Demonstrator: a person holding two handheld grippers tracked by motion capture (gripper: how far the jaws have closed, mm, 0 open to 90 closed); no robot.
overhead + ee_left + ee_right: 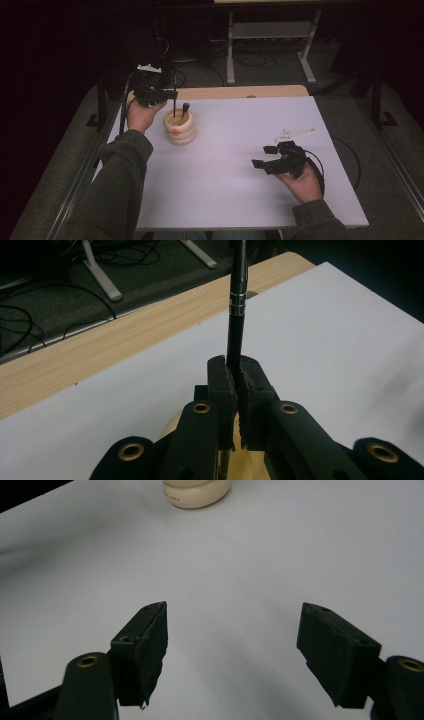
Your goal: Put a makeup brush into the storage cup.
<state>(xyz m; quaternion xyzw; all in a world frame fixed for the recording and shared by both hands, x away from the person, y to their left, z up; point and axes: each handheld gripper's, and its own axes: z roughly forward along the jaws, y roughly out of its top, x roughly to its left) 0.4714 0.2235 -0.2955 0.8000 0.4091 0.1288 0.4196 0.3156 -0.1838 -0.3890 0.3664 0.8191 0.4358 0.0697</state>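
One ringed holder (180, 129) on the bench (240, 165), two pens: one (184, 109) inside, one (236, 305) clamped upright in the left tool (236, 371). Right tool (232, 647) gapes, empty.

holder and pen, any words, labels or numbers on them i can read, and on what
None can be read.
Cream ringed holder: a small red-orange mark on its side in the high view, and a faint reddish line of print in the right gripper view, too small and blurred to read.
Black pen in the left gripper: silver bands, no print visible.
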